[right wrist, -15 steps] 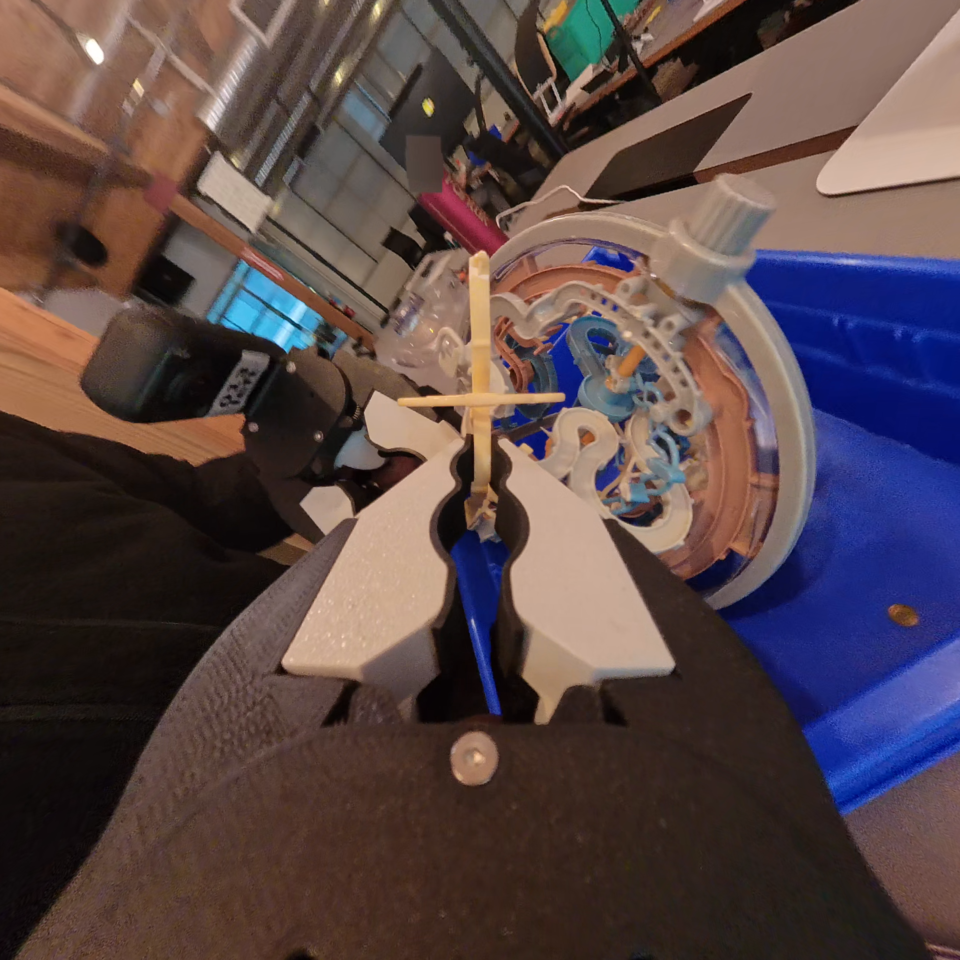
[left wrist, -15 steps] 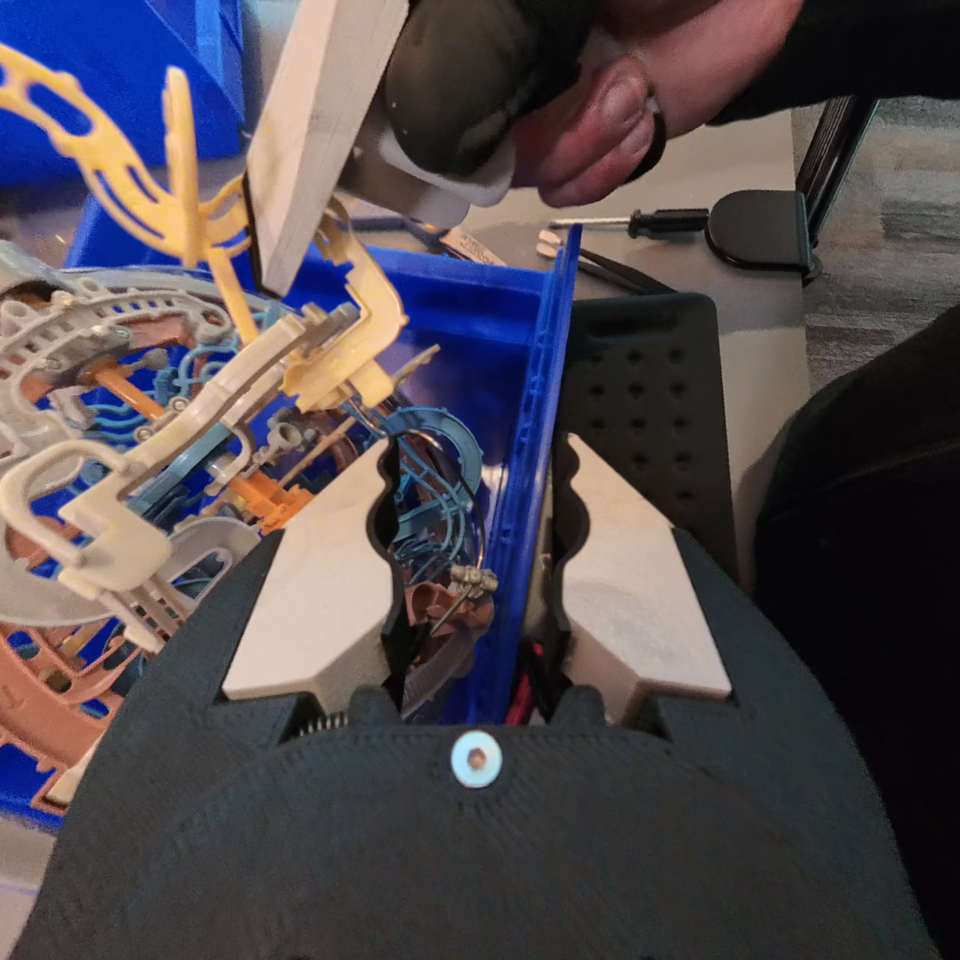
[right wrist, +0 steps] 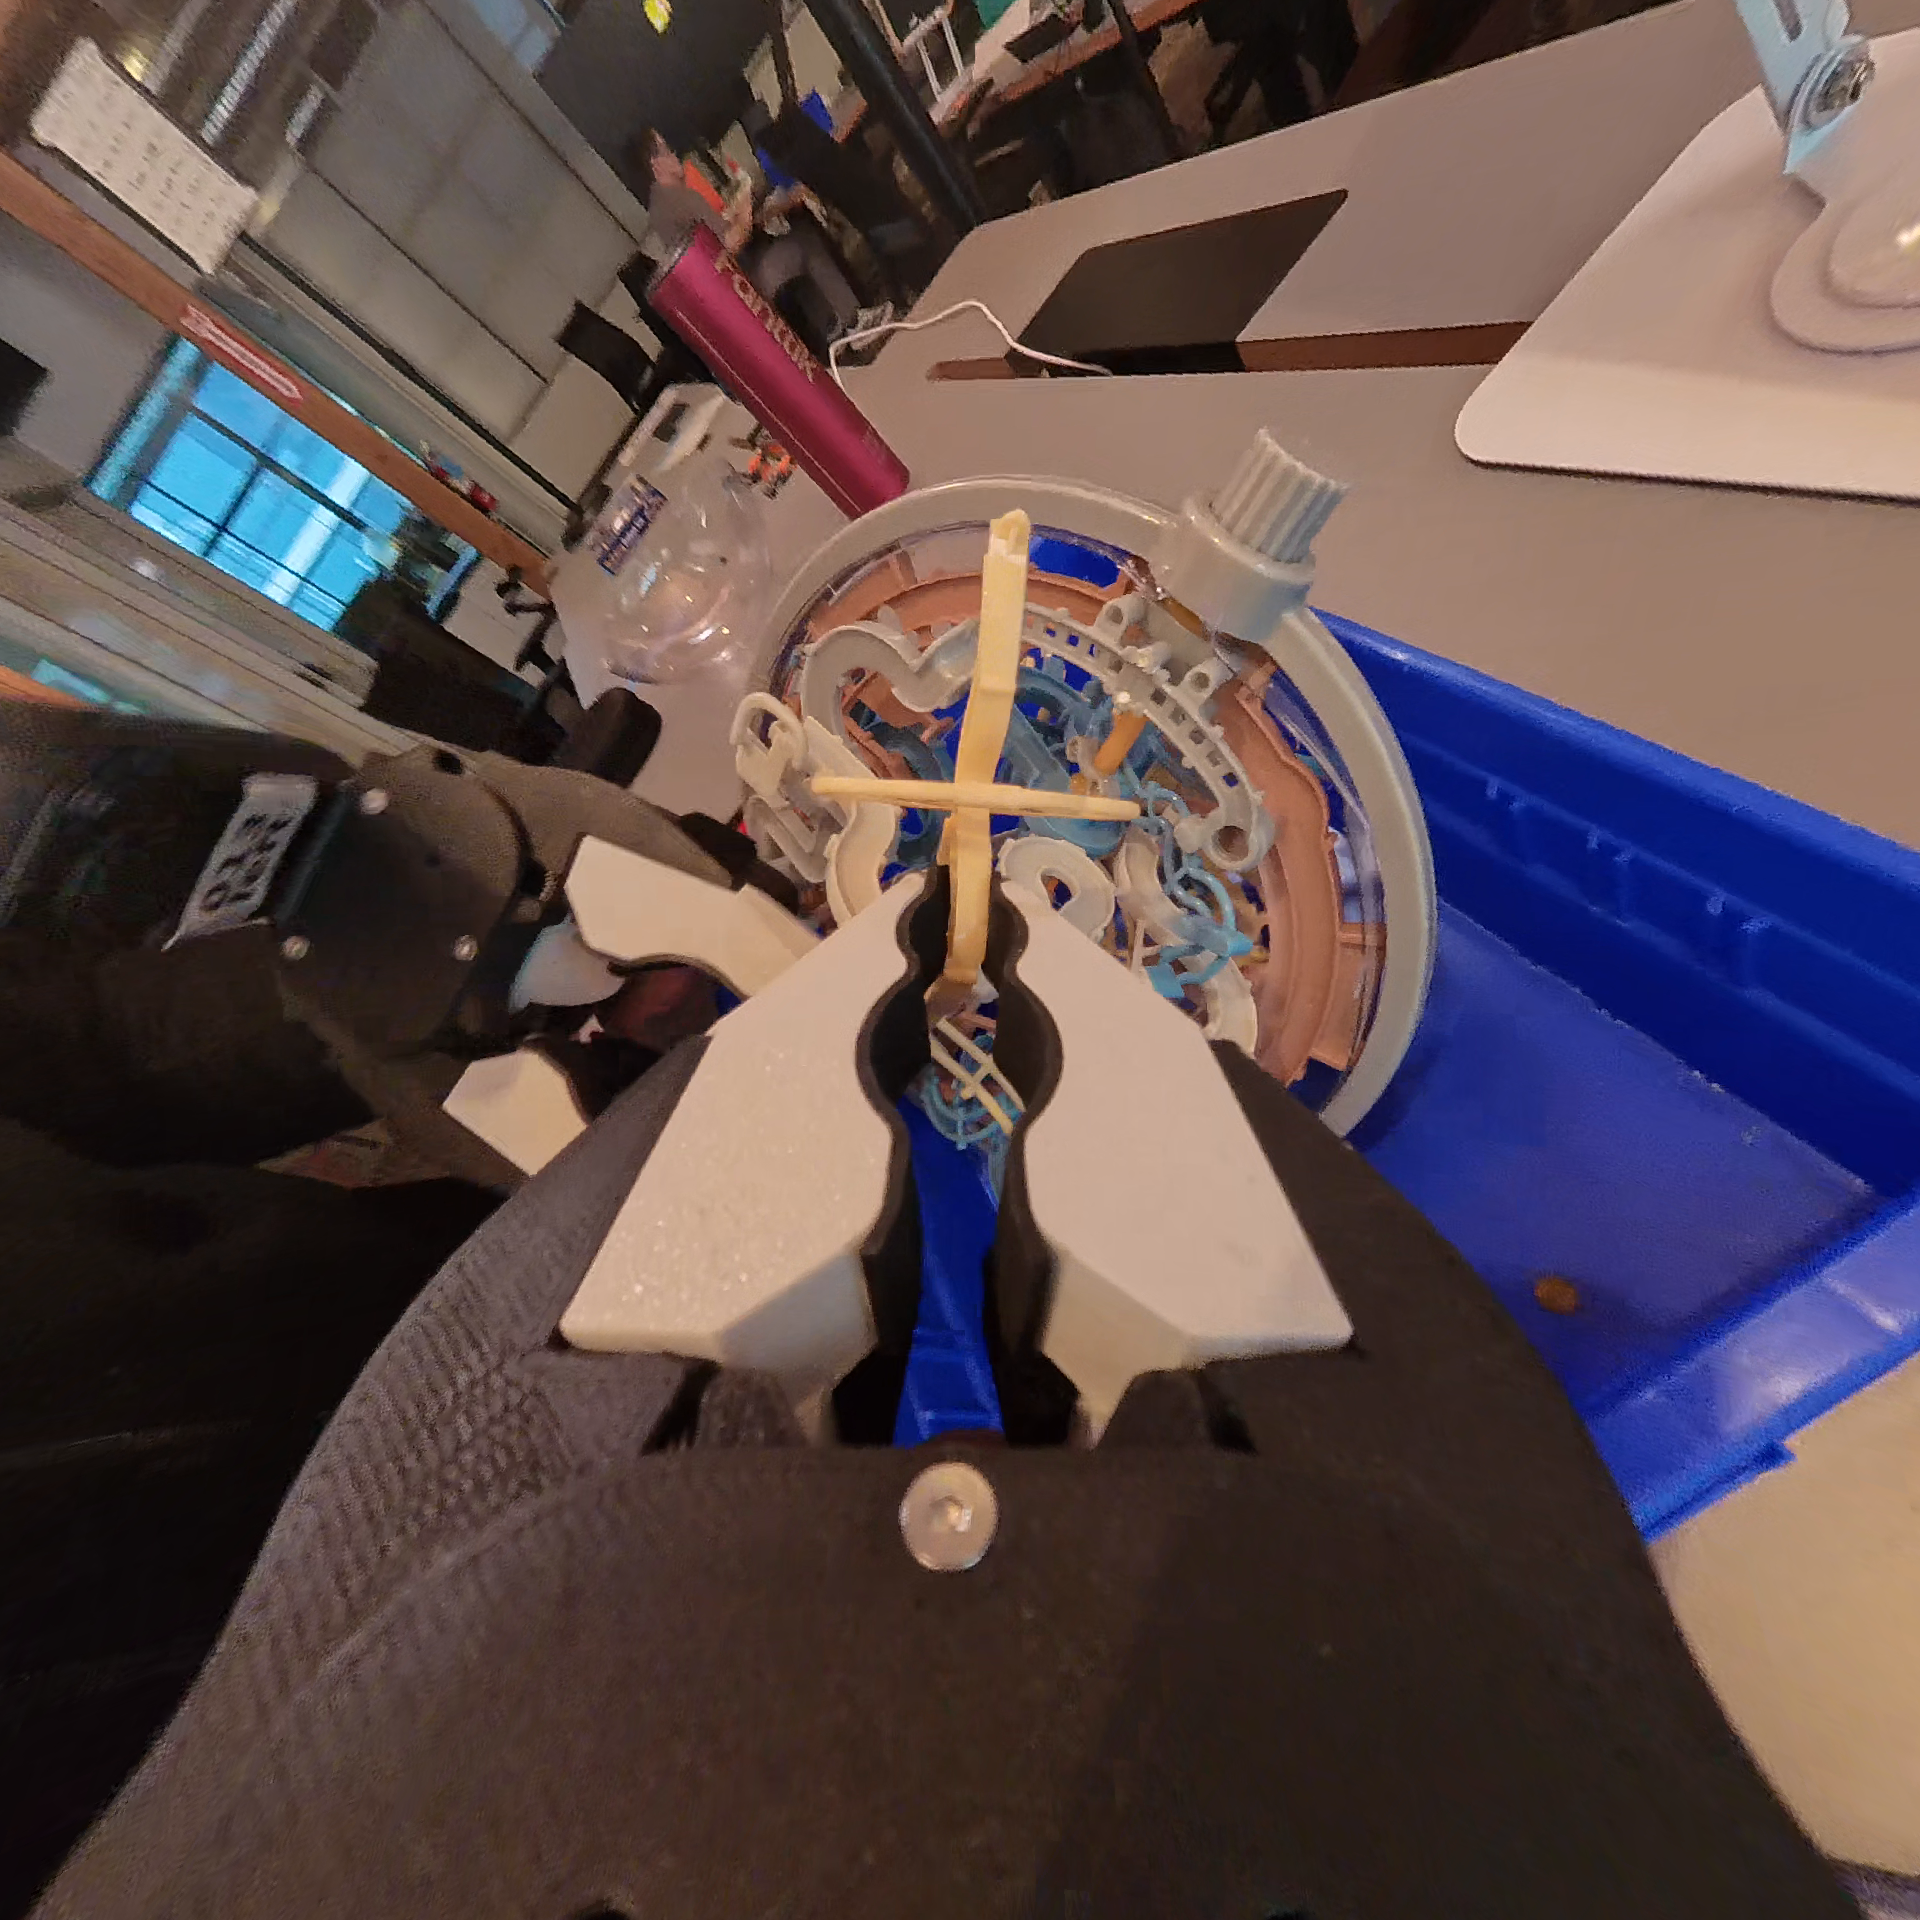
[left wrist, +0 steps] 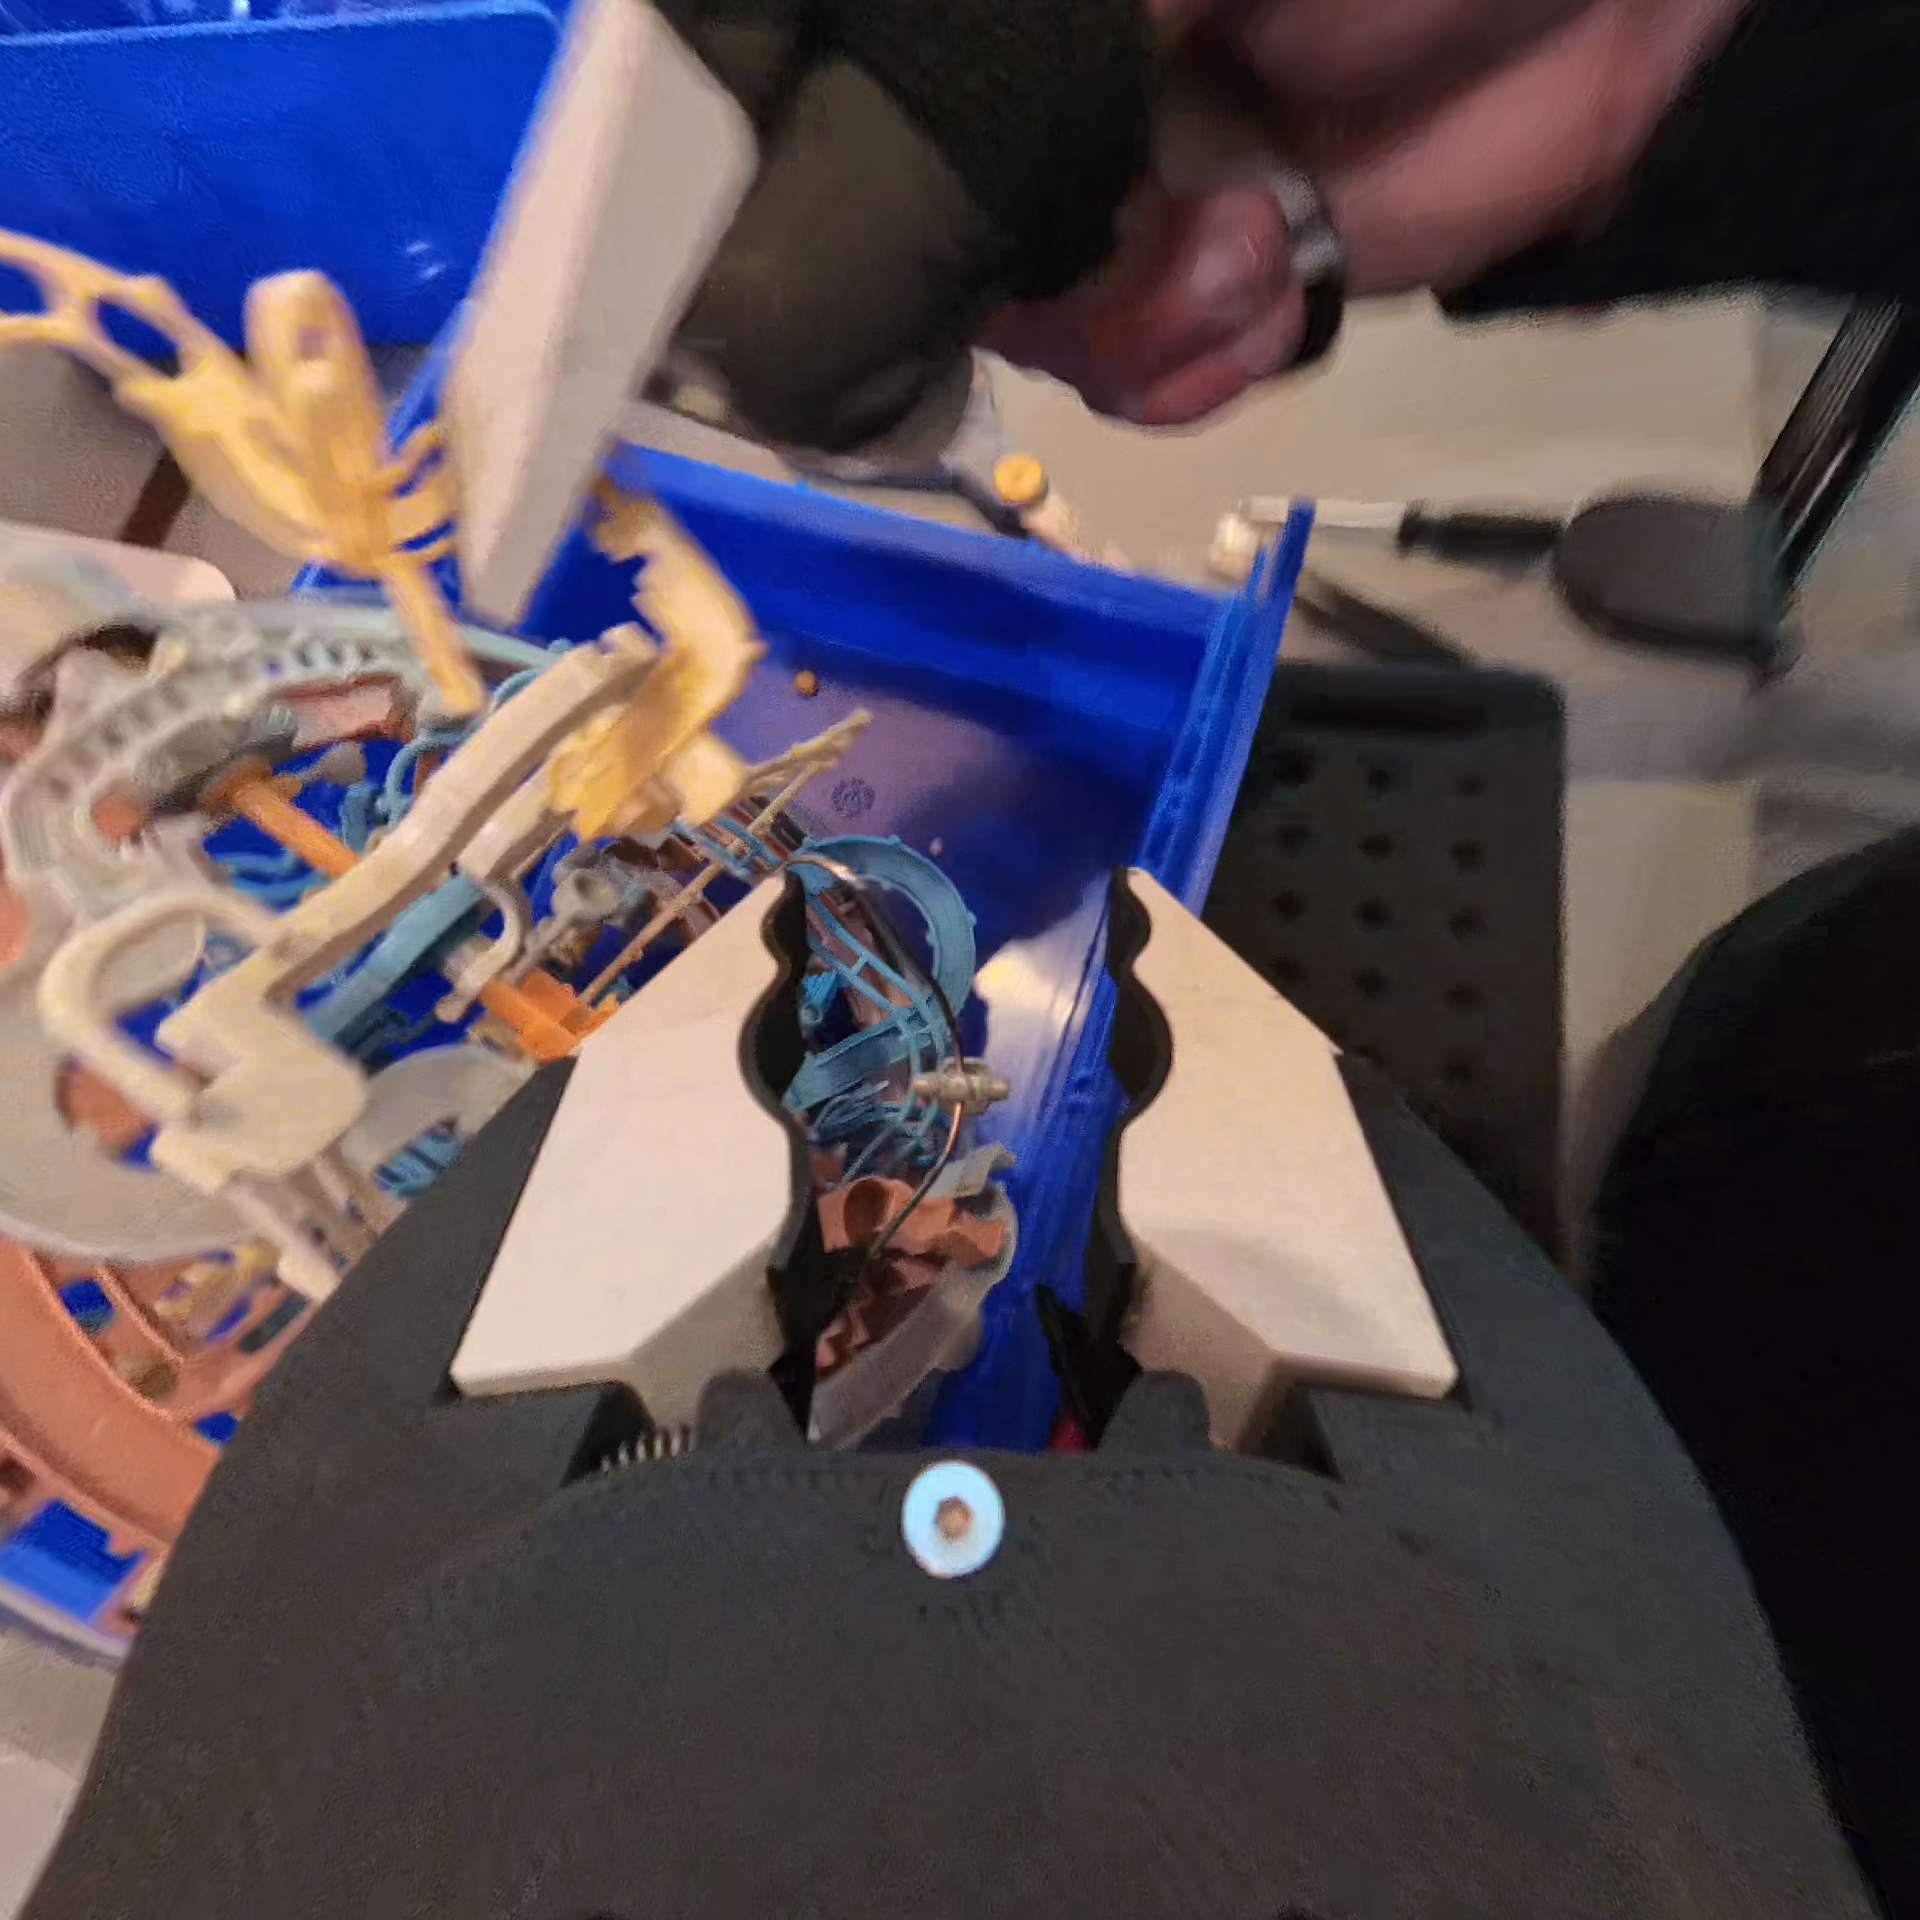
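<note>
Bin (right wrist: 1662, 935), blue plastic, is occupied by a round maze toy (right wrist: 1371, 831) leaning on edge inside. The bin's near wall is straddled by the left gripper (left wrist: 951, 904), fingers spread. A cream cross-shaped piece (right wrist: 982, 748) of the toy is pinched by the right gripper (right wrist: 961, 904). The bin is set on a grey table (right wrist: 1507, 561); beyond it, a magenta cylinder (right wrist: 769, 364) and windows are seen.

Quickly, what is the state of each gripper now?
Left gripper: open, its fingers either side of the blue bin wall.
Right gripper: shut on the yellow plastic piece.
</note>
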A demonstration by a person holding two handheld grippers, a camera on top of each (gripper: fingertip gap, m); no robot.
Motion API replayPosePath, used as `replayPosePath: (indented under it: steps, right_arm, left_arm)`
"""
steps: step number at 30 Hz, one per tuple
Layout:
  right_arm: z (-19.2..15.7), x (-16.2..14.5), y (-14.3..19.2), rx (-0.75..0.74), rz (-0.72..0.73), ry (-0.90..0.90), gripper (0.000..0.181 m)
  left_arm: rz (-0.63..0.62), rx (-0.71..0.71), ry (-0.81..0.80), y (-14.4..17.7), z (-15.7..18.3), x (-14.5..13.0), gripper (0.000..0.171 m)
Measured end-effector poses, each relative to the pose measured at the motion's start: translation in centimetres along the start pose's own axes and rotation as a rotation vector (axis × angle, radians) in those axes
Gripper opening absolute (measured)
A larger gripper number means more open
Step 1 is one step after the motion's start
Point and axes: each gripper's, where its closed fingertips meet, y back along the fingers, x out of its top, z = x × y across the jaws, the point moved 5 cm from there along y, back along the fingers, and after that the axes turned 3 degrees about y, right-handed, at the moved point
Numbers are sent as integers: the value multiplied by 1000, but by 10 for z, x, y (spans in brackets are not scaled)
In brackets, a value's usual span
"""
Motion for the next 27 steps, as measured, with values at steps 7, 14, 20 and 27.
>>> replayPosePath:
  steps: [7,14,20,27]
  right_arm:
    - [-12,11,-18,-111,-115,188,3]
    - [-18,9,-22,-78,-75,166,3]
    - [-18,9,-22,-83,-98,179,3]
    - [-16,7,-18,-70,-94,168,3]
  left_arm:
    - [-152,-25,-21,-2,-8,2,40]
    - [-89,7,140,-2,-15,-3,36]
    - [-387,89,-162,-9,-10,-13,44]
    - [-377,99,-383,14,-17,1,21]
